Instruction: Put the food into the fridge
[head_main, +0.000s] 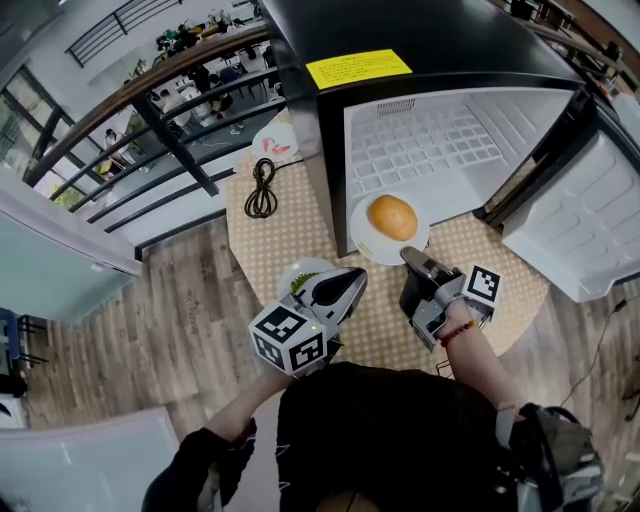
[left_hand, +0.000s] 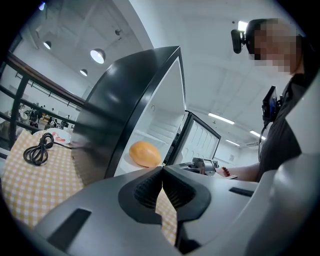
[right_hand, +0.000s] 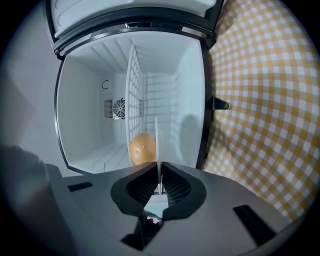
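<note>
The fridge (head_main: 430, 140) stood on the table (head_main: 255, 240), its door (head_main: 585, 225) swung open to the right. The plate (head_main: 368, 238) lay at the fridge's open mouth with the bun (head_main: 392, 217) on it, its near rim between the jaws of the right hand-held gripper (head_main: 412, 257). Left of the fridge lay a cable (head_main: 262, 188), with a second plate (head_main: 277, 140) behind it.
</note>
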